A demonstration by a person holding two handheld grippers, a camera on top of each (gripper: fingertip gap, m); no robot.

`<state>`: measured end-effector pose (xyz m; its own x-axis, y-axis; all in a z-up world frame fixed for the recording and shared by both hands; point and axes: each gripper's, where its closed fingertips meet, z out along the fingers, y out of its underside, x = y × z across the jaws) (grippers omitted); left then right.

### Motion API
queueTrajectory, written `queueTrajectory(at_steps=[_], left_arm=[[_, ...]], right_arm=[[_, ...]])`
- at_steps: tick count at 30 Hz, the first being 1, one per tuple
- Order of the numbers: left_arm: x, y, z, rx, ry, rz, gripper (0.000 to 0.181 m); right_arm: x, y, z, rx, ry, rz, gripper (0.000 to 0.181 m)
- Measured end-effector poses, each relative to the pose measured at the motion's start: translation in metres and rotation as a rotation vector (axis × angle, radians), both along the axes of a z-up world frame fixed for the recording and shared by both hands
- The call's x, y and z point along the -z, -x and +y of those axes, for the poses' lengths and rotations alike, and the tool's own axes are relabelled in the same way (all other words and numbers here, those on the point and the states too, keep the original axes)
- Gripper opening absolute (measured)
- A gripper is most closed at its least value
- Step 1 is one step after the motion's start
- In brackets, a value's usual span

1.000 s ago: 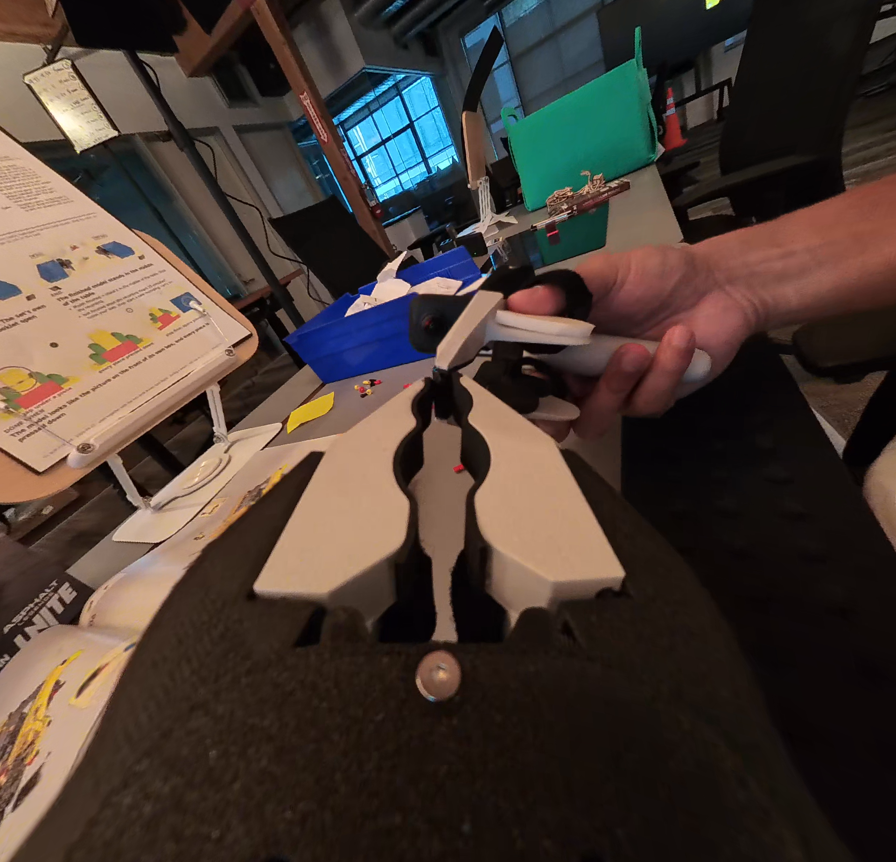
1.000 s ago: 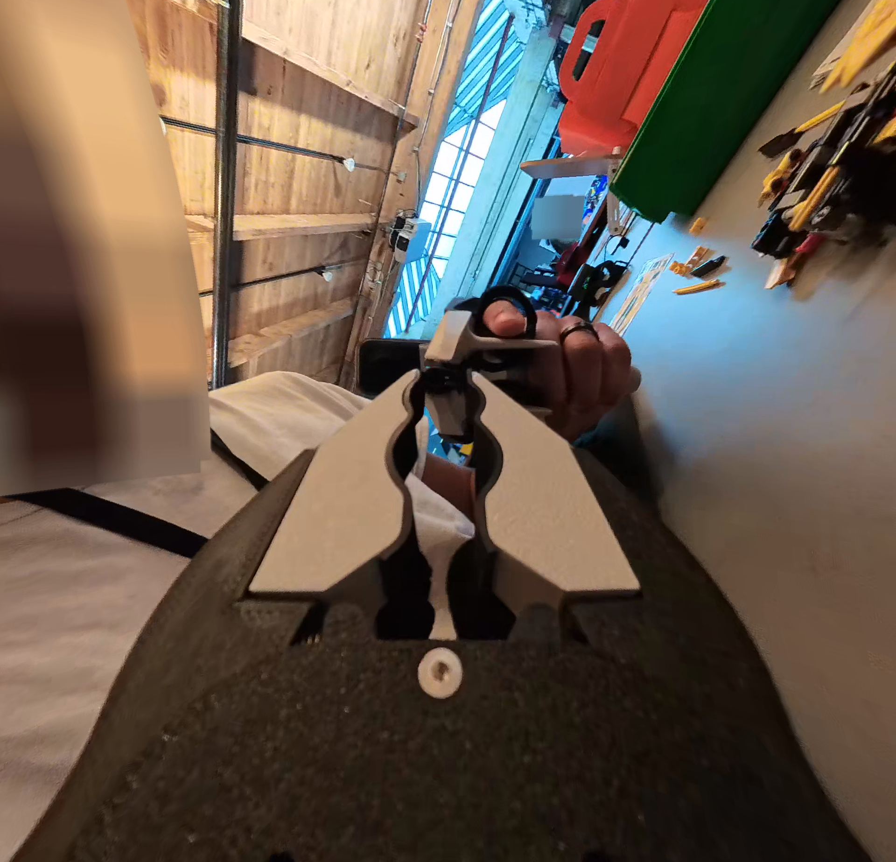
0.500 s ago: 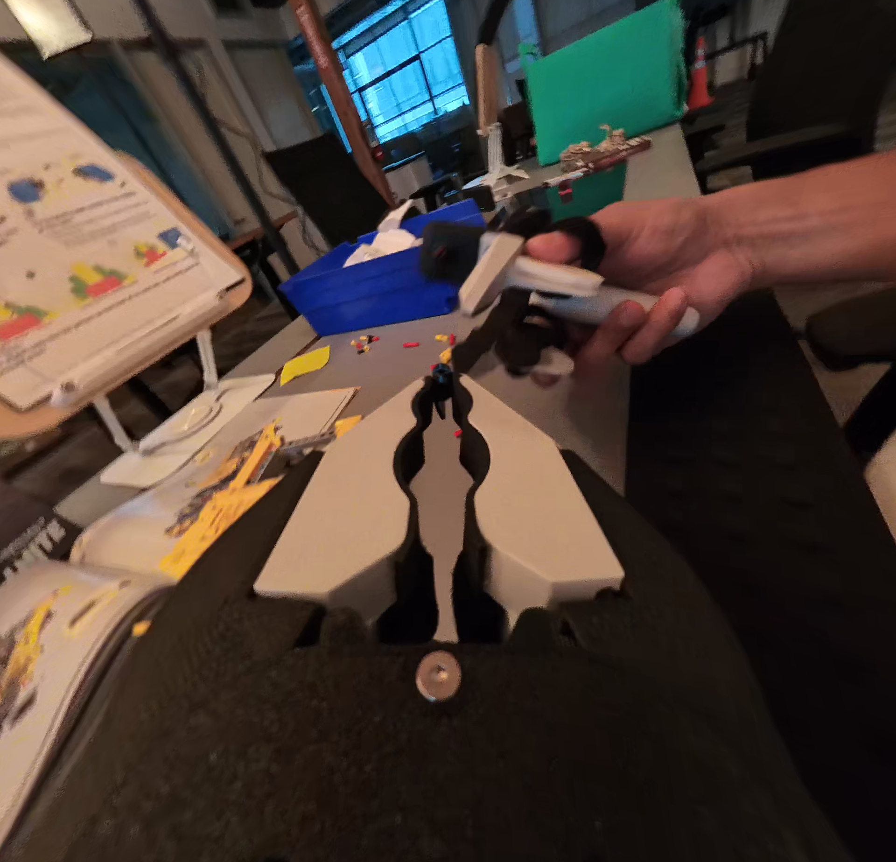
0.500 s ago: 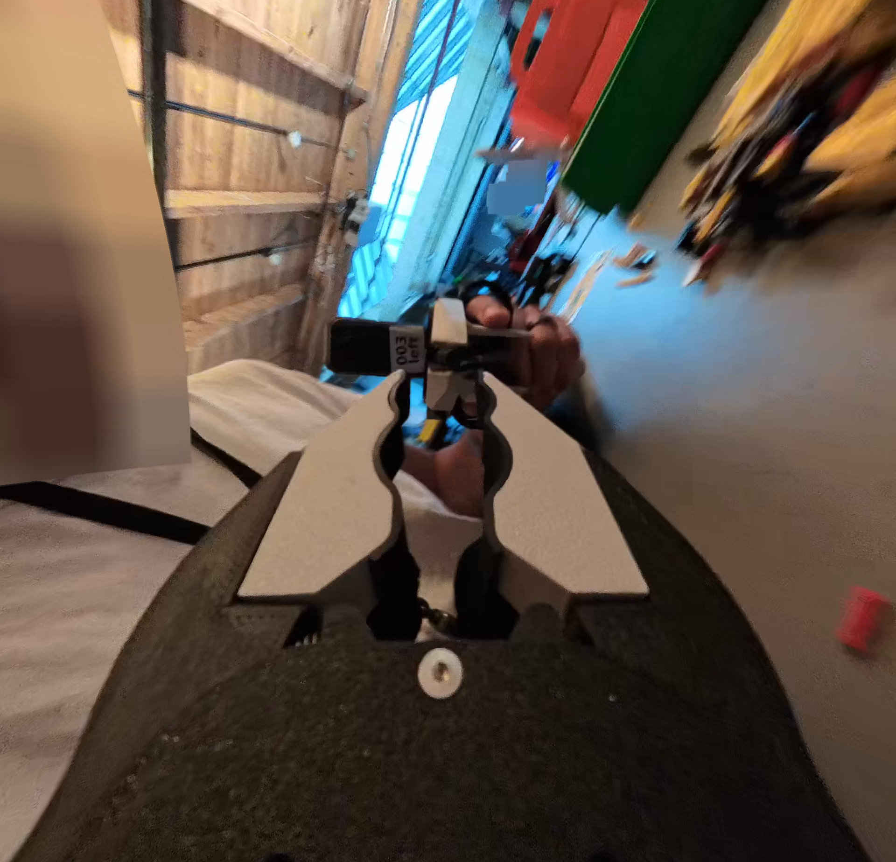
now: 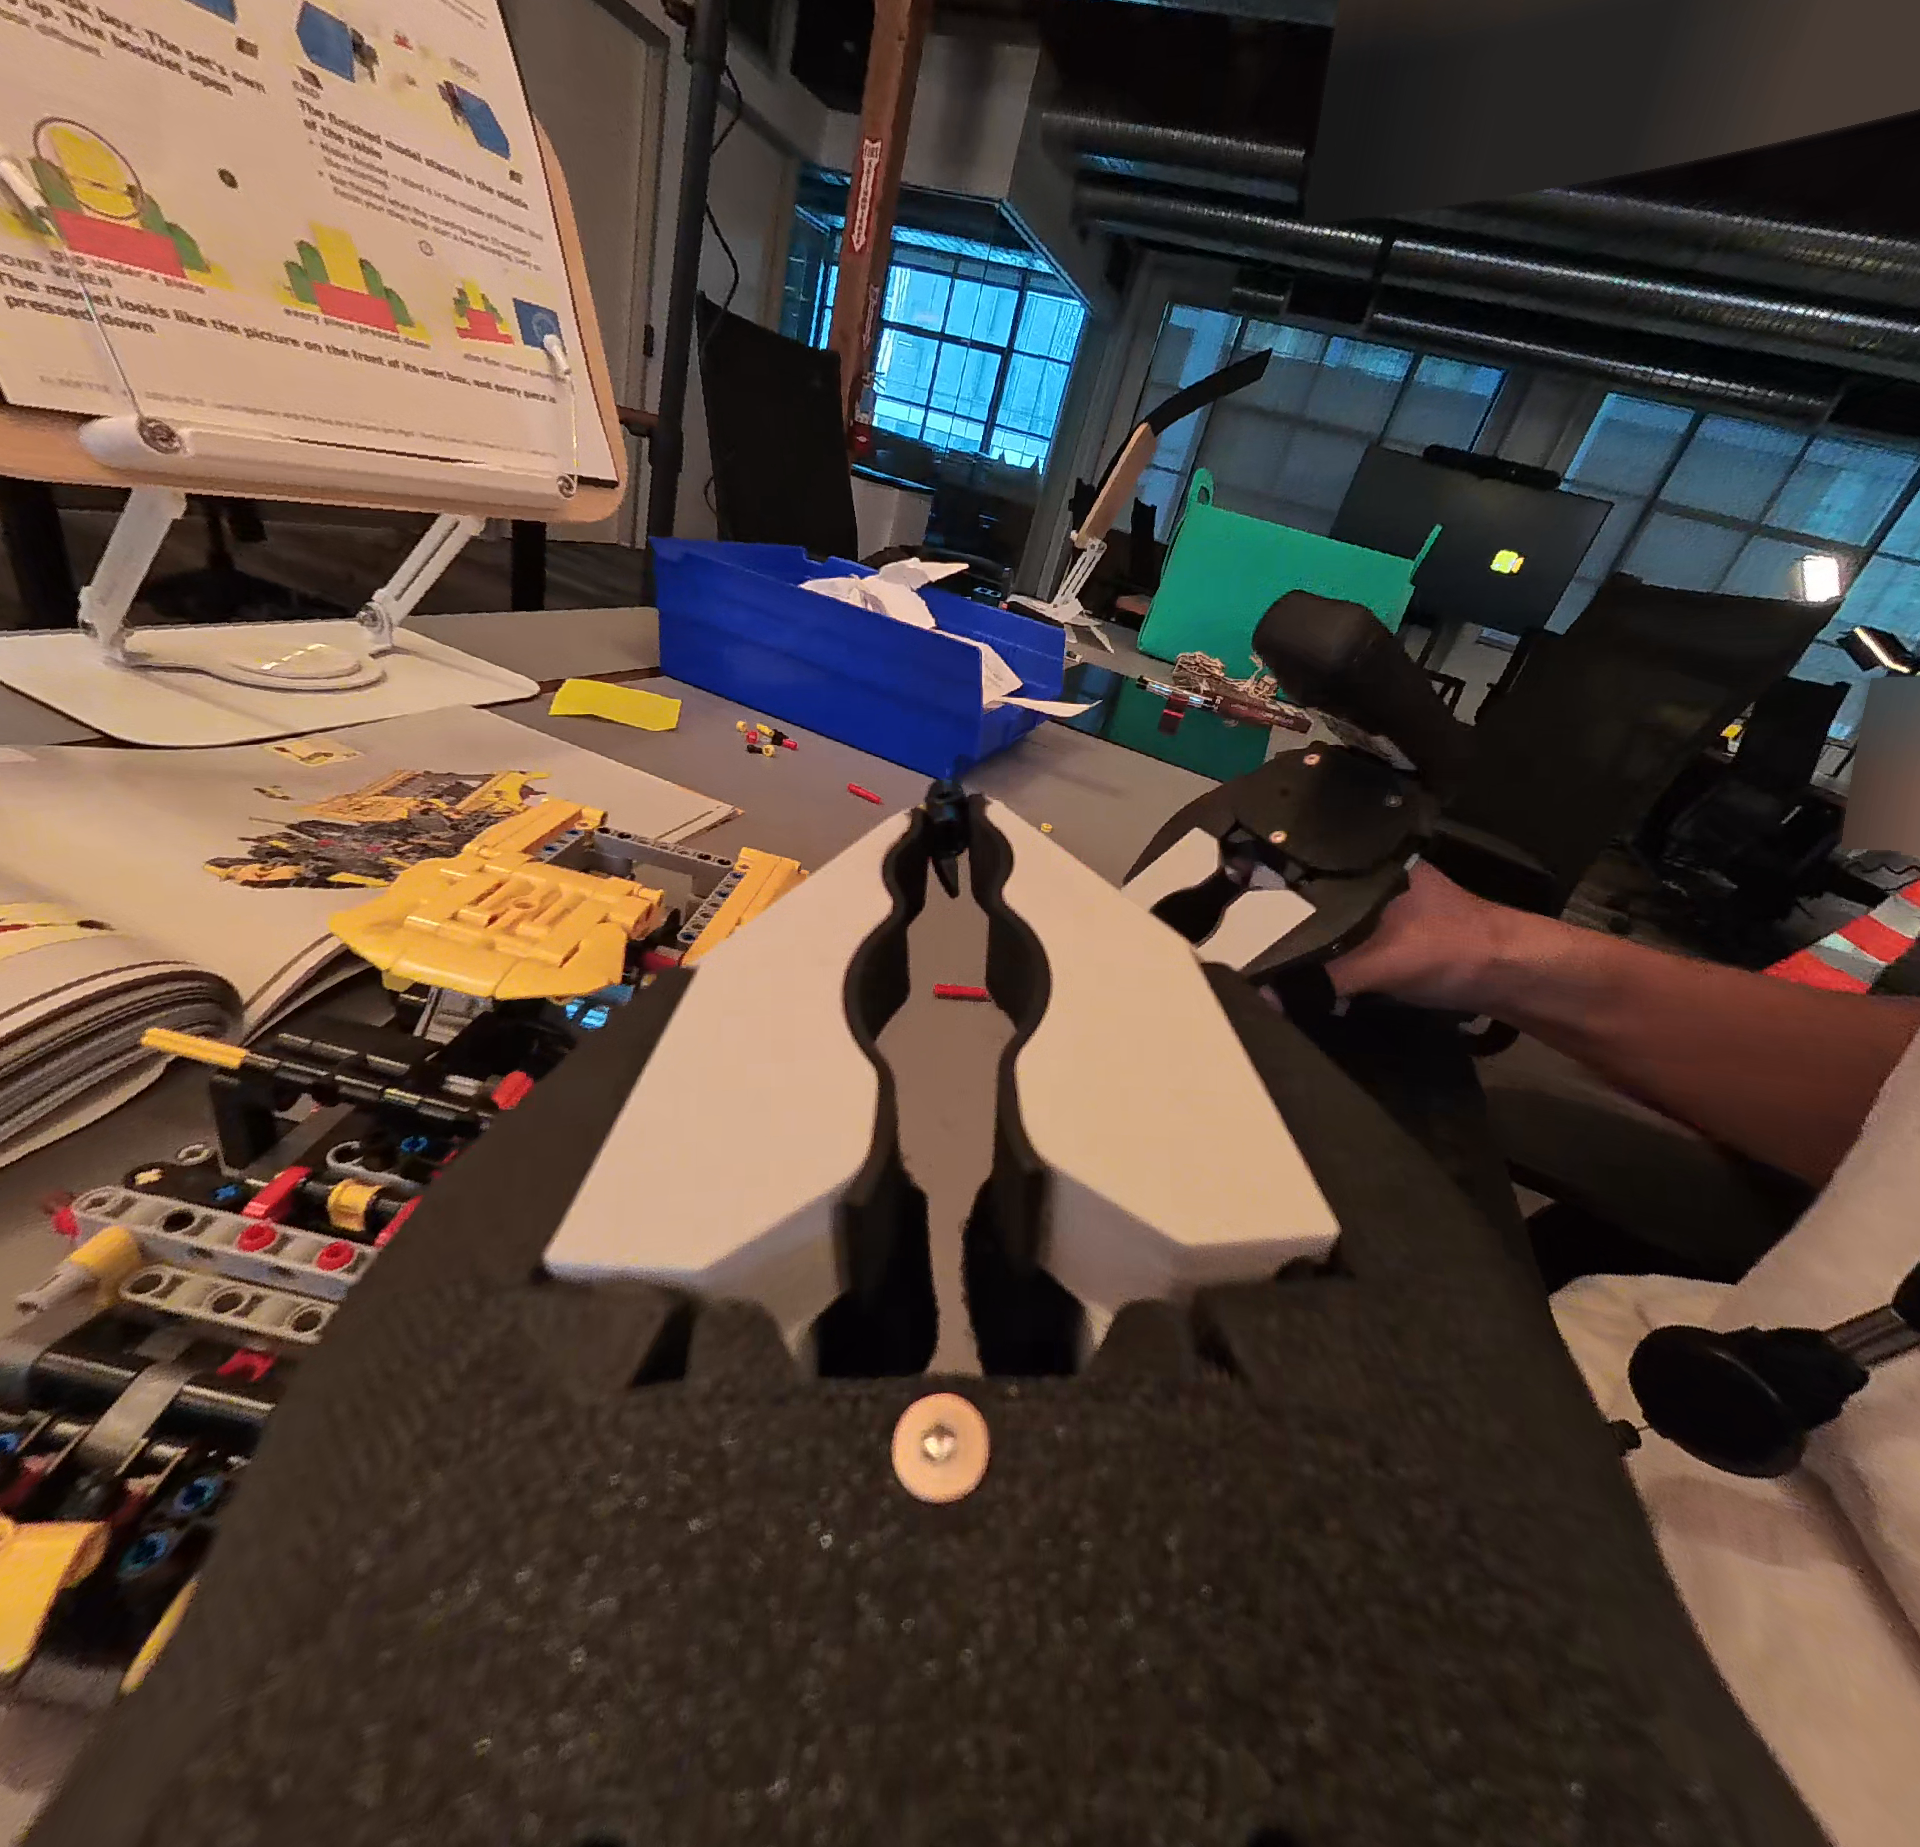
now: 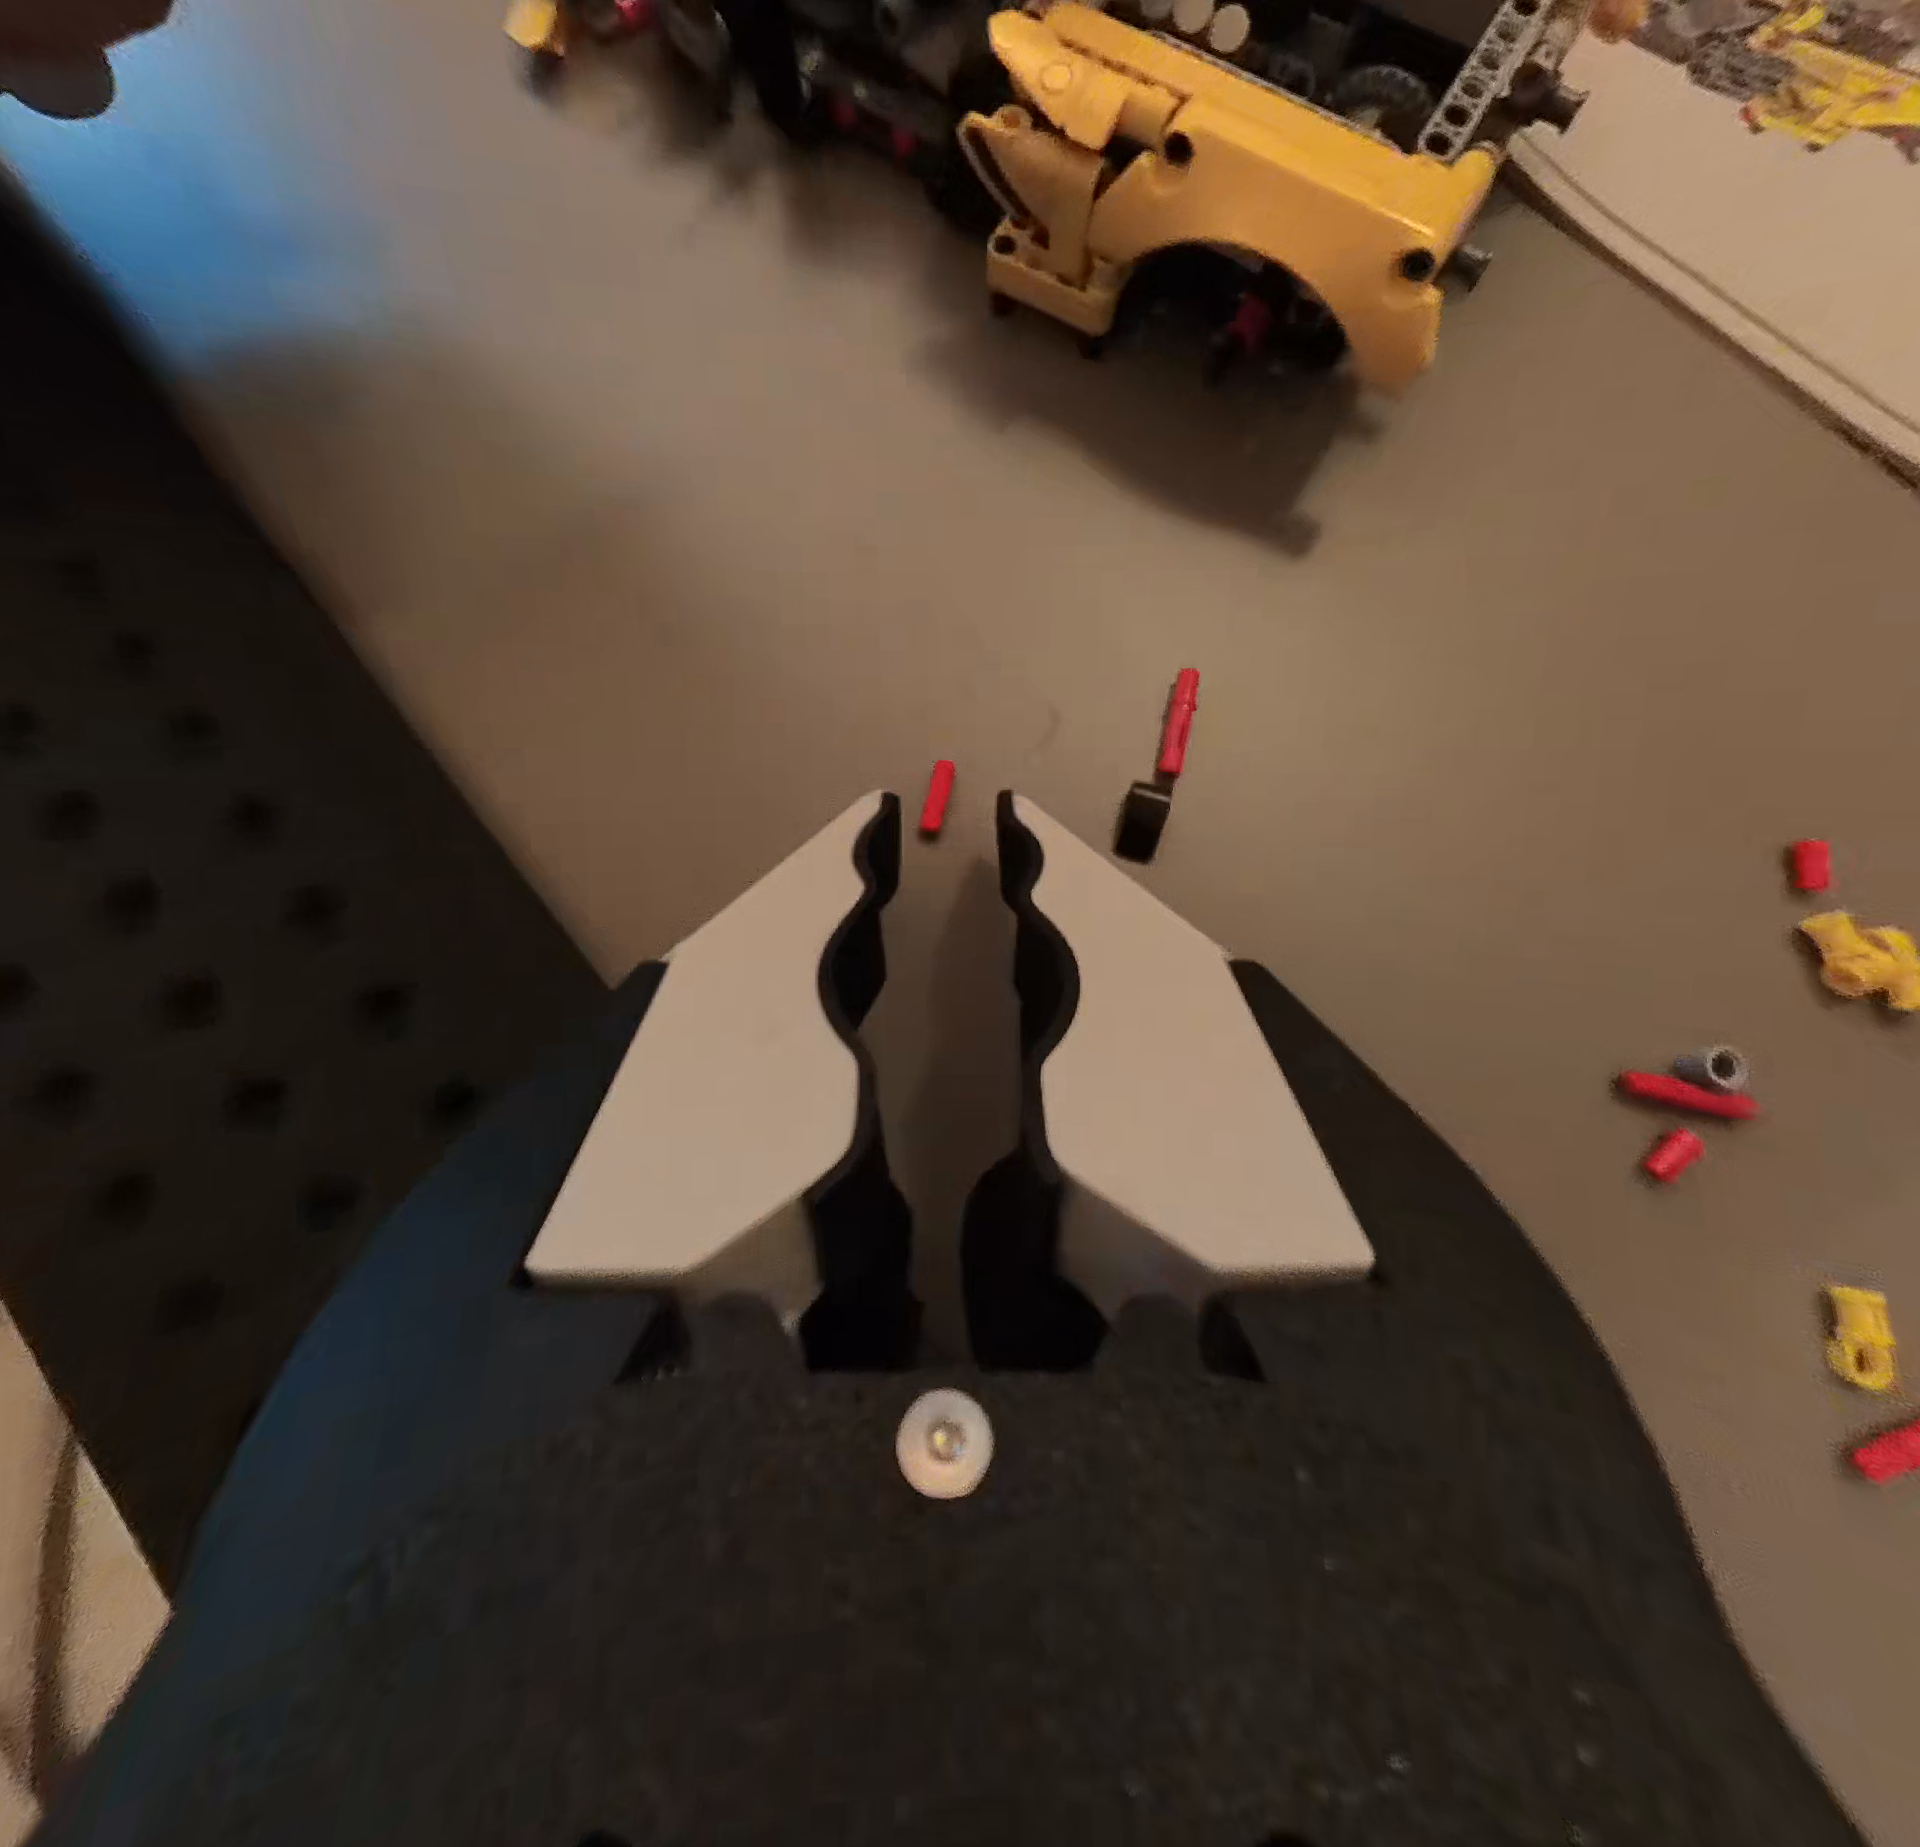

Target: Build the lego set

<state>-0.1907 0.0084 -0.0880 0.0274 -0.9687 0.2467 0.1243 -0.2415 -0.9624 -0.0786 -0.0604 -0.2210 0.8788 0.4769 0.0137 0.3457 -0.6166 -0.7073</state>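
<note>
- The left gripper (image 5: 945, 831), at the centre of the left wrist view, has its fingers pinched together on a small black lego piece (image 5: 943, 823) at the very tips.
- The right gripper (image 6: 940, 810), at the centre of the right wrist view, points down at the grey desk (image 6: 582, 509); its fingers stand a little apart with nothing between them.
- A short red pin (image 6: 937, 798) lies on the desk just ahead of the gap between those tips.
- To its right lie a longer red pin (image 6: 1178, 719) and a black piece (image 6: 1141, 821), close together.
- The yellow lego vehicle (image 6: 1216, 176) stands at the upper middle of that view, well apart from the tips.
- More loose red and yellow pieces (image 6: 1860, 956) are scattered along the right edge.
- In the left wrist view, an open instruction booklet (image 5: 156, 862) lies at the left and a blue bin (image 5: 831, 654) sits behind.
</note>
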Motion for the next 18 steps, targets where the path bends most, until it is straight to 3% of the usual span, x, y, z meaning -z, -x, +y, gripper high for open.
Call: queueTrajectory(at_steps=[4,9,13,15,18], left_arm=[[0.000,-0.002,-0.004,0.019,0.008,-0.002,0.007],[0.003,-0.004,-0.008,0.043,0.013,0.009,0.007],[0.019,-0.012,-0.011,0.037,-0.017,0.107,0.007],[0.029,-0.018,-0.012,0.041,-0.021,0.166,0.007],[0.034,-0.024,-0.018,0.075,0.000,0.186,0.007]], right_arm=[[0.008,0.004,0.001,-0.020,0.055,-0.021,0.019],[0.012,-0.001,0.004,-0.019,0.031,-0.101,0.004],[0.011,0.000,0.005,-0.048,0.011,-0.131,0.003],[-0.009,0.012,0.012,-0.059,-0.082,-0.040,0.003],[-0.075,0.055,0.021,-0.140,-0.305,0.286,0.003]])
